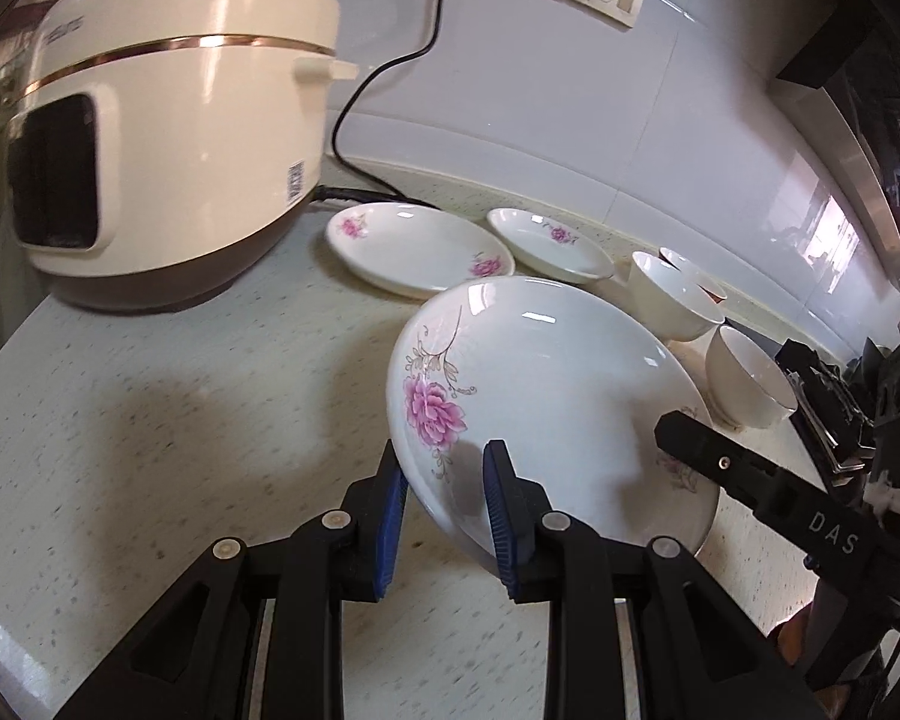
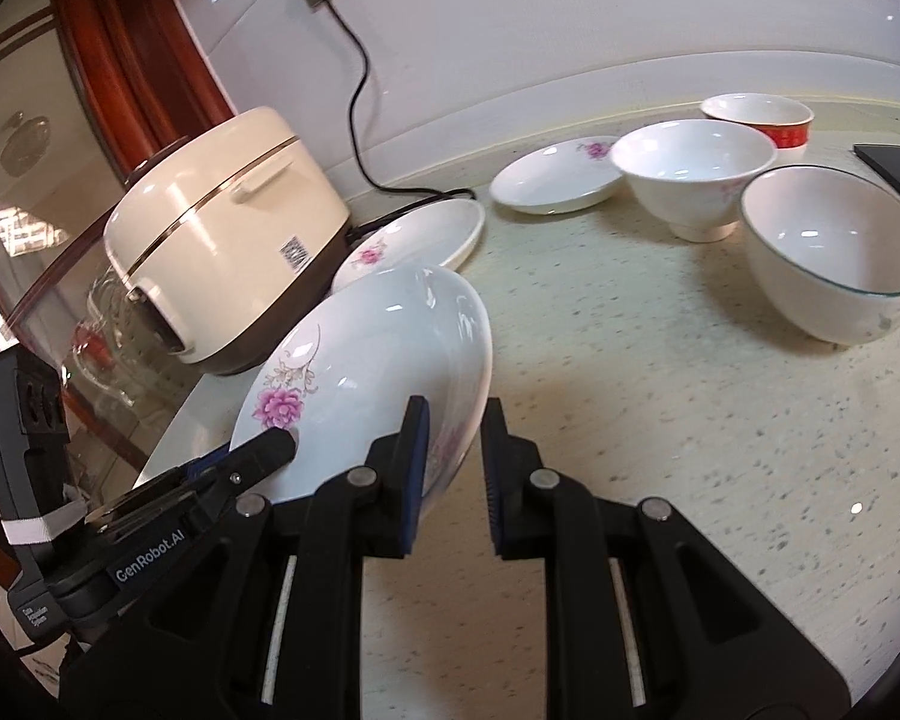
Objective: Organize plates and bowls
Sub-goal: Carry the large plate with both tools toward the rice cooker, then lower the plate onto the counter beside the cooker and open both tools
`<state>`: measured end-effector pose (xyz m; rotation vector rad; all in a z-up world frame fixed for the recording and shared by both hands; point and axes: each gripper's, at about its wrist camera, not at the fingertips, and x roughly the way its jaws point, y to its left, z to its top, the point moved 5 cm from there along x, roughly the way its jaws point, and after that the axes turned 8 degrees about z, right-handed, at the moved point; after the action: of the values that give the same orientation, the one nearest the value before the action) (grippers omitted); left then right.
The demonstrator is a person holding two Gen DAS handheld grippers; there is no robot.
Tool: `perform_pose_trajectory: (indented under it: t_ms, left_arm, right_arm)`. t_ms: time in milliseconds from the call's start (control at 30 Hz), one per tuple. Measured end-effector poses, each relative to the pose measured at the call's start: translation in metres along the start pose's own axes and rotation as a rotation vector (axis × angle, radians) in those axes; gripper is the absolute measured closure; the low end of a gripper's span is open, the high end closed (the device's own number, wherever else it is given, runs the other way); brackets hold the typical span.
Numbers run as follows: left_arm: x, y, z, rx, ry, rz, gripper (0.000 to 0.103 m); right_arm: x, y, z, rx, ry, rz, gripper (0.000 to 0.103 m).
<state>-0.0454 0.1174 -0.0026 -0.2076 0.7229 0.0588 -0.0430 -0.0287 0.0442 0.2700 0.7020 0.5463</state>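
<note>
Rice cooker (image 1: 168,138) and bowls (image 1: 672,294) flanking tilted plate (image 1: 546,396)

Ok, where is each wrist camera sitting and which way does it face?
Left wrist: behind the left tongs, facing the back wall over the big flowered plate they straddle; the right tongs' finger enters from the right.
Right wrist: behind the right tongs, facing the wall and bowls; the plate's rim sits between its fingers, with the left tongs at lower left.
Shared: that plate, the rice cooker, two smaller plates, the bowls.
</note>
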Motion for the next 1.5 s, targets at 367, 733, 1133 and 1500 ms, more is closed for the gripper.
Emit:
perform_pose_trajectory:
  t_ms: [367,733,1133,1500]
  left_arm:
    - [-0.017,0.050,-0.007,-0.061,0.006,0.036,0.076]
    - [-0.033,0.111,-0.008,-0.140,-0.015,0.114,0.076]
    - [-0.036,0.164,-0.026,-0.225,0.027,0.176,0.074]
    - [-0.034,0.173,-0.026,-0.261,0.017,0.200,0.074]
  right_arm:
    - [0.014,0.037,-0.011,-0.057,0.046,0.077,0.082]
    - [0.049,0.089,-0.028,-0.122,0.127,0.148,0.081]
    - [0.082,0.132,-0.045,-0.185,0.230,0.201,0.080]
    - [0.095,0.144,-0.055,-0.209,0.290,0.203,0.080]
